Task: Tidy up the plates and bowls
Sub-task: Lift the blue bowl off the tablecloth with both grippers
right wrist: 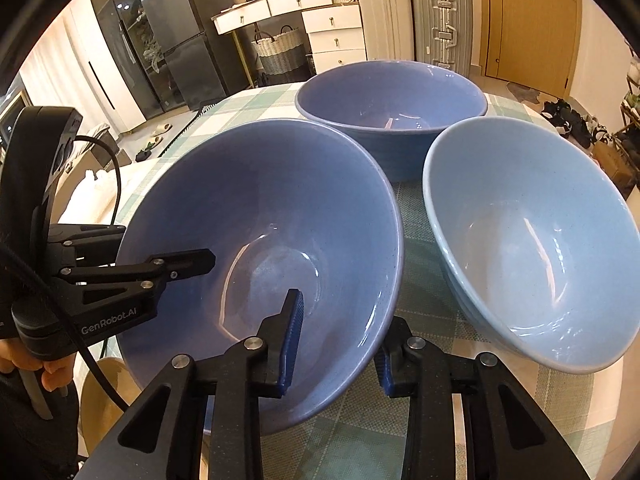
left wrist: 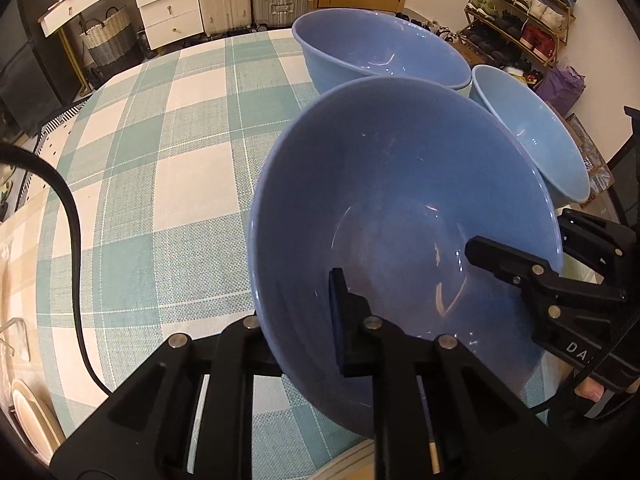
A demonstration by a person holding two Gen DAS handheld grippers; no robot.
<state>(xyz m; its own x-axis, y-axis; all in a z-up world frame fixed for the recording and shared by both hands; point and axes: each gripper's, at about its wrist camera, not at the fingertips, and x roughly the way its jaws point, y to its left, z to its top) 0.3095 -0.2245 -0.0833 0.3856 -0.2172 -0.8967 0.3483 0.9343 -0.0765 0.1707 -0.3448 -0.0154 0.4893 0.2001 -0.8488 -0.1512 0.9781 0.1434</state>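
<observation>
On the checked tablecloth (left wrist: 160, 184), both the left gripper (left wrist: 304, 320) and right gripper (right wrist: 340, 344) pinch the near blue bowl's (right wrist: 280, 216) rim from opposite sides; uneven lift could tip it into the neighbouring pale bowl (right wrist: 532, 240).

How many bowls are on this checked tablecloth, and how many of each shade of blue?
Darker blue bowls: 2, the near bowl clamped by both hand-held grippers and the far bowl.
Light blue bowl: 1.
Total: 3 bowls.
</observation>
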